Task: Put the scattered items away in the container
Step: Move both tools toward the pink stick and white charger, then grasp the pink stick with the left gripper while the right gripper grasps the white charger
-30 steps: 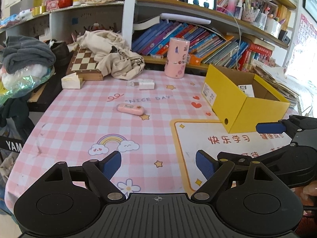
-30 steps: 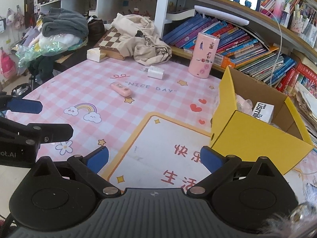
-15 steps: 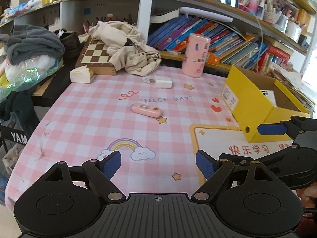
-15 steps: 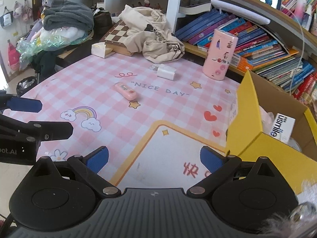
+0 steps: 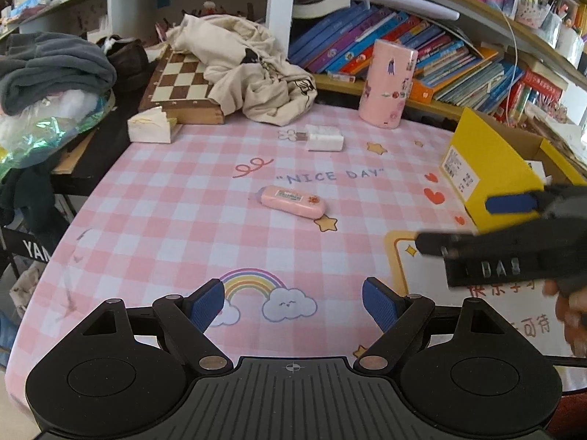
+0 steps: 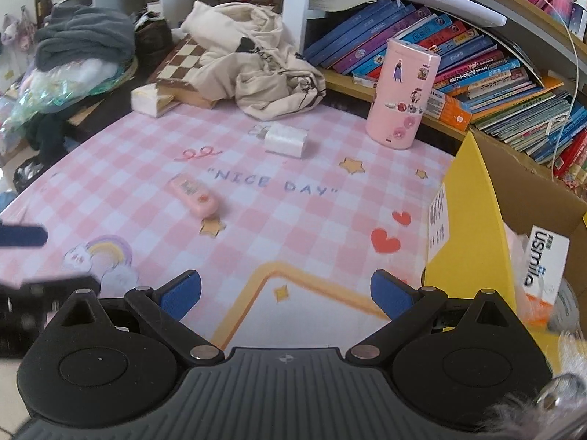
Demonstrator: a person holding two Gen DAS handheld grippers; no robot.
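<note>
A yellow cardboard box (image 5: 488,168) stands at the table's right; in the right wrist view (image 6: 473,227) it holds a white "usmile" carton (image 6: 546,260). A pink correction tape (image 5: 291,201) lies mid-table (image 6: 194,196). A white charger plug (image 5: 324,137) lies further back (image 6: 286,139). A pink cylinder (image 5: 387,84) stands by the bookshelf (image 6: 401,91). My left gripper (image 5: 293,304) is open and empty above the rainbow print. My right gripper (image 6: 284,293) is open and empty beside the box.
A beige cloth (image 5: 249,69) covers part of a chessboard box (image 5: 179,88) at the back. A tissue block (image 5: 150,128) sits at the table's left edge. Grey folded clothes (image 5: 51,66) and bags lie left. Bookshelves (image 5: 458,58) line the back.
Both grippers have moved forward and left over the table. The pink correction tape and white plug are nearer. The yellow box has slid toward the right edge of both views.
</note>
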